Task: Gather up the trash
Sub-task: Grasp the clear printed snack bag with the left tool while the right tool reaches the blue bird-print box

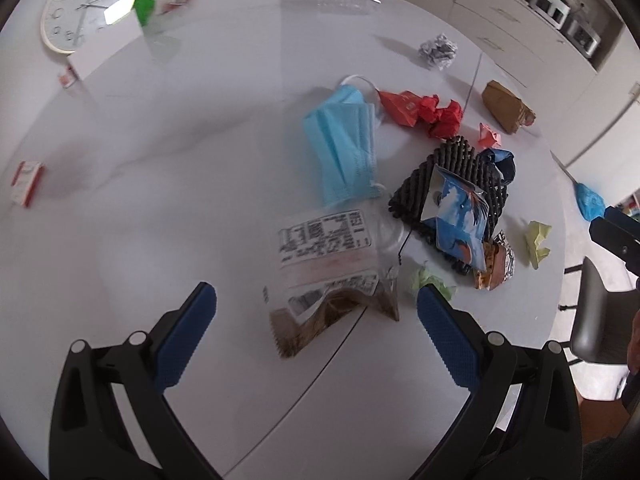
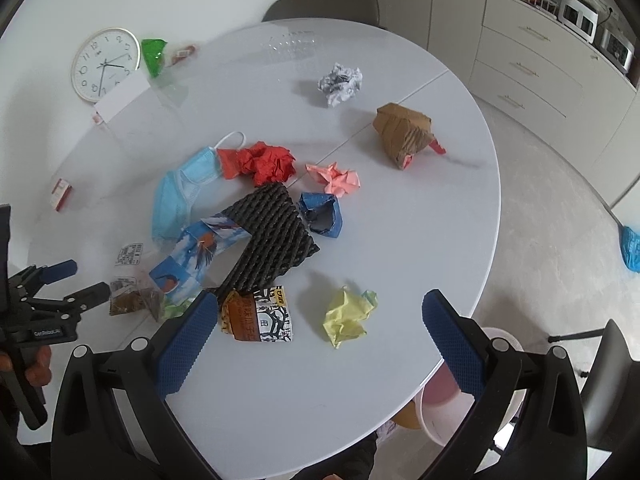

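On the white table (image 2: 400, 240), two tongs (both spread), one mask (image 2: 176, 196), one clock (image 2: 106, 65)

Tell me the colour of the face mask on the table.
Light blue, with white ear loops; the face mask shows best in the left wrist view.

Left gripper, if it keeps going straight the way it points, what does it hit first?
Most likely the clear plastic bag with a printed label and brown contents, lying on the white round table directly ahead between the open jaws of the left gripper. How far ahead is hard to judge.
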Demonstrator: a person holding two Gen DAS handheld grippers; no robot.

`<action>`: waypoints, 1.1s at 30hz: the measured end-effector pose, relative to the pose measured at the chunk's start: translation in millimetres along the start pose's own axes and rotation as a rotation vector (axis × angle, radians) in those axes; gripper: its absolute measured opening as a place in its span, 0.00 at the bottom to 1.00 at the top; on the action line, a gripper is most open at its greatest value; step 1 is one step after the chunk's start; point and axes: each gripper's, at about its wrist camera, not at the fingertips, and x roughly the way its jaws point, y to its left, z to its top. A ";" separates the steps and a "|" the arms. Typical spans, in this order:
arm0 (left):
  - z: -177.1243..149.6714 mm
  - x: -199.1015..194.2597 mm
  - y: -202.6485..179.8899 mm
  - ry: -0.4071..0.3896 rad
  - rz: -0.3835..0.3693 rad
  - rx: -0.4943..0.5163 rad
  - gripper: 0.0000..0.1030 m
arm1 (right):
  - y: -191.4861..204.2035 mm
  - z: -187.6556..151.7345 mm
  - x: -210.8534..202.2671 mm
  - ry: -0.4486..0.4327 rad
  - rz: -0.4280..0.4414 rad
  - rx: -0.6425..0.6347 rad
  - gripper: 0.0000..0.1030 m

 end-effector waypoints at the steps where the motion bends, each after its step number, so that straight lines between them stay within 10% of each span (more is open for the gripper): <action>1: 2.6 3.6 -2.5 -0.007 -0.017 0.037 0.94 | 1.2 0.1 1.6 0.006 0.000 0.004 0.98; 14: 23.2 42.5 -31.4 0.100 -0.193 0.859 0.94 | 17.8 -5.8 4.8 0.084 -0.045 0.003 0.98; 23: 20.7 67.9 -23.7 0.138 -0.234 0.896 0.58 | 33.4 1.9 9.3 0.107 0.034 0.092 0.98; 33: -0.9 41.3 10.6 0.046 -0.209 0.694 0.47 | 74.3 11.7 46.0 0.159 0.114 0.139 0.92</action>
